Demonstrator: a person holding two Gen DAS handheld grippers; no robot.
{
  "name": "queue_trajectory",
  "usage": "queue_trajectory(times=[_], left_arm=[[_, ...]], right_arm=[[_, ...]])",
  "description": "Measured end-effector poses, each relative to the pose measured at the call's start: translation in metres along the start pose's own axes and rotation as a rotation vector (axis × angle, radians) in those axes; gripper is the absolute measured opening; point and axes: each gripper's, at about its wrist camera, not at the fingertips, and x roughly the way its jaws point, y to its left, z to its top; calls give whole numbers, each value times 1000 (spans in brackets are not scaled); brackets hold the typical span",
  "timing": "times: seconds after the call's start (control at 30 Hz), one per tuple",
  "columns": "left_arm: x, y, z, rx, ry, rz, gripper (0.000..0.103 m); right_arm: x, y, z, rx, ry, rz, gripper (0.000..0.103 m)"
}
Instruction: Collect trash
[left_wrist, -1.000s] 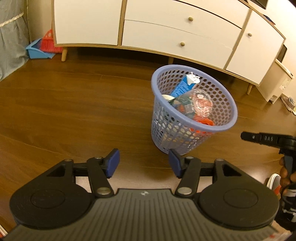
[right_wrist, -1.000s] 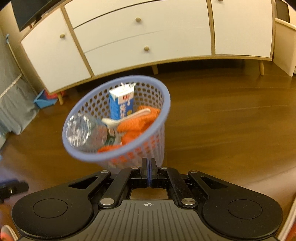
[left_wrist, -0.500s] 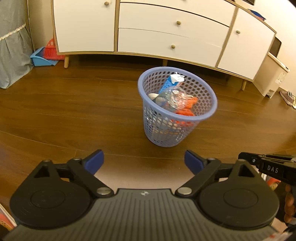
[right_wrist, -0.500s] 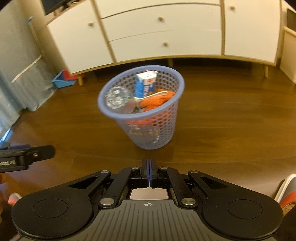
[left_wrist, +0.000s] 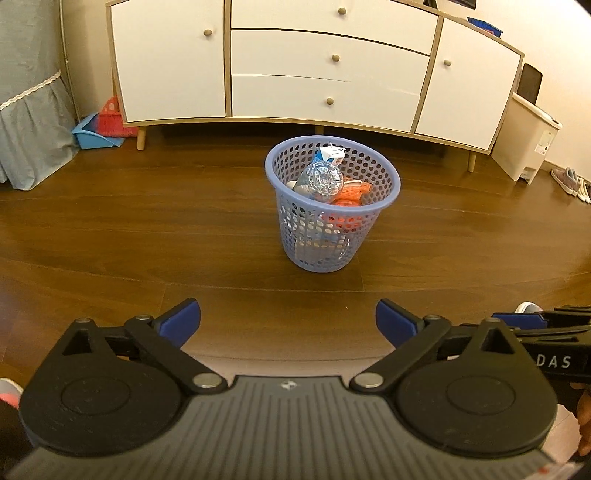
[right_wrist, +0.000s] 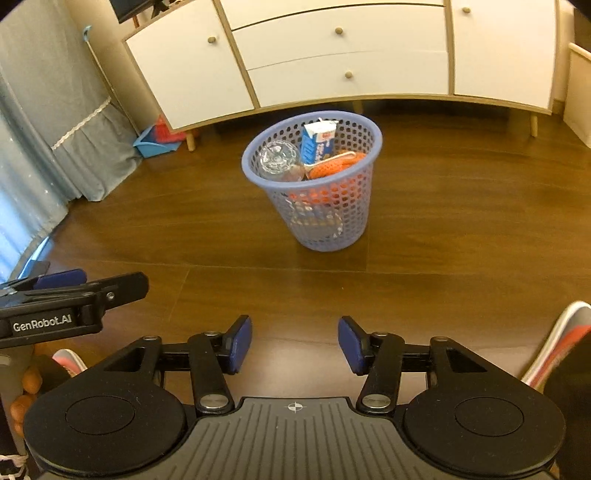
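In the left wrist view, the left tongs (left_wrist: 288, 319) are wide open and hold nothing, and the round purple plastic basket with holes (left_wrist: 332, 232) stands on the brown wooden floor (left_wrist: 147, 240), well apart from them. In the right wrist view, the right tongs (right_wrist: 294, 345) are open and empty too, and the basket (right_wrist: 325, 218) holds a clear plastic bottle (right_wrist: 277, 157), a blue and white carton (right_wrist: 317, 142) and something orange (right_wrist: 334, 166).

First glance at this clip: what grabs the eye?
The lavender mesh basket standing on the dark wood floor, stuffed with a clear bottle, a blue-and-white carton and orange netting. Behind it runs a white sideboard. Up close, the left gripper and right gripper are both open, holding nothing.
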Motion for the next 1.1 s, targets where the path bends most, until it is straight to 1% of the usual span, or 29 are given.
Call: queue_trajectory(times=[0.2, 0.43, 0.67, 0.8, 1.1], left_arm=[[-16, -2, -12, -7, 9, 12, 100], [-28, -3, -19, -10, 4, 29, 100], [-39, -10, -27, 43, -14, 72, 102], [-46, -14, -33, 58, -22, 71, 102], [-62, -10, -37, 20, -15, 37, 102]], right_arm=[[-12, -1, -7, 19, -4, -22, 49], [-26, 0, -12, 24, -12, -39, 49], [-39, 3, -15, 23, -33, -42, 49], [-46, 6, -19, 7, -45, -41, 49], [-53, 11, -24, -10, -54, -40, 49]])
